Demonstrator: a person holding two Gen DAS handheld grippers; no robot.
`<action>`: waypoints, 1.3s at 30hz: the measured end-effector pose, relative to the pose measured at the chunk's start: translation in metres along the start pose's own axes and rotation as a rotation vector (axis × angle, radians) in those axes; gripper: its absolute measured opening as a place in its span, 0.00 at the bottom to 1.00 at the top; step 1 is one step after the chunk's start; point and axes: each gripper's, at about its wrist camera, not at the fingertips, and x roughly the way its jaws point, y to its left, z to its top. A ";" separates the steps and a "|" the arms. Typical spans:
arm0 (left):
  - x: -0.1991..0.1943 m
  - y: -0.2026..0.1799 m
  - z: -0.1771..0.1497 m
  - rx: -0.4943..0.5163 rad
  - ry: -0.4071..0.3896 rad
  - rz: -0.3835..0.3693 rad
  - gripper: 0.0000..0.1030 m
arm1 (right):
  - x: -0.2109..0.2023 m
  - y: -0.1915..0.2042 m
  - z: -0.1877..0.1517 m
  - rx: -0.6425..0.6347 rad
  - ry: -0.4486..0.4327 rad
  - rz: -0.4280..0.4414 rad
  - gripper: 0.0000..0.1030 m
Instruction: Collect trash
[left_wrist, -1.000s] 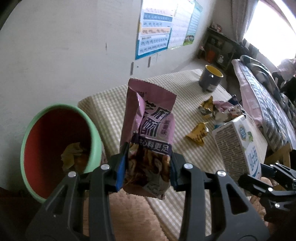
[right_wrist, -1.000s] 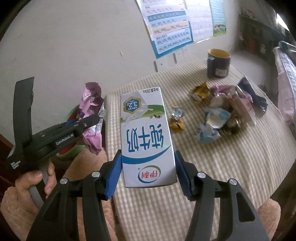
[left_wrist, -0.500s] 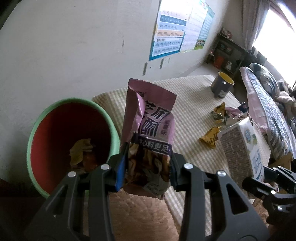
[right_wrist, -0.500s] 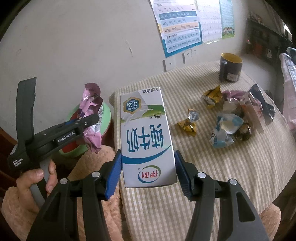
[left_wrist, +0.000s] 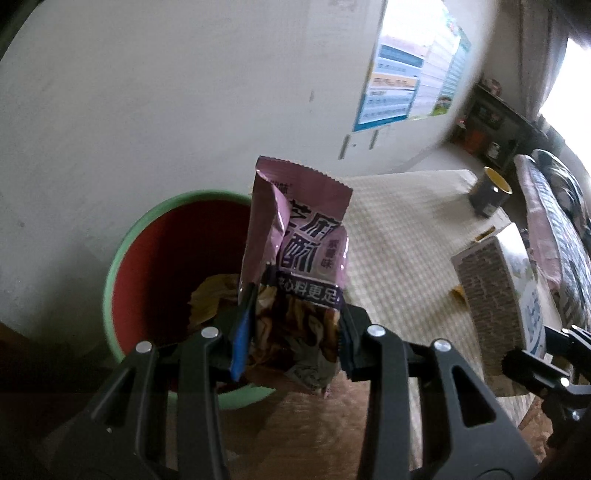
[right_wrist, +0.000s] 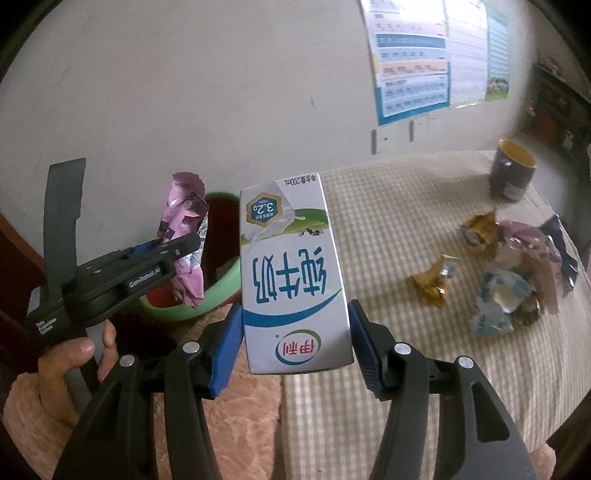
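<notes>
My left gripper (left_wrist: 291, 328) is shut on a pink snack bag (left_wrist: 299, 266), held upright at the near right rim of a green bin with a red inside (left_wrist: 147, 236). Yellowish wrappers (left_wrist: 210, 299) lie in the bin. My right gripper (right_wrist: 291, 339) is shut on a white milk carton (right_wrist: 291, 273), upside down, above the table's left edge. From the right wrist view the left gripper (right_wrist: 177, 254) with the pink snack bag (right_wrist: 186, 236) hangs in front of the bin (right_wrist: 218, 295). The milk carton (left_wrist: 495, 291) shows at the right of the left wrist view.
A checked tablecloth (right_wrist: 424, 354) covers the table. Several crumpled wrappers (right_wrist: 506, 269) lie on its right part, and a dark mug with a yellow inside (right_wrist: 511, 173) stands at the back. A plain wall with posters (right_wrist: 428, 59) is behind. A hand (right_wrist: 74, 354) in a fuzzy pink sleeve holds the left gripper.
Both grippers have moved left toward the bin, each still holding its item. The bin has come closer to the pink bag, which has gone from the table edge to the bin's rim.
</notes>
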 end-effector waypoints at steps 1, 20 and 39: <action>0.000 0.004 0.000 -0.007 0.001 0.004 0.36 | 0.002 0.003 0.001 -0.006 0.004 0.004 0.53; 0.009 0.068 -0.009 -0.114 0.027 0.085 0.36 | 0.055 0.040 0.027 -0.065 0.068 0.064 0.53; 0.015 0.087 -0.009 -0.138 0.035 0.119 0.35 | 0.108 0.075 0.063 -0.032 0.100 0.176 0.53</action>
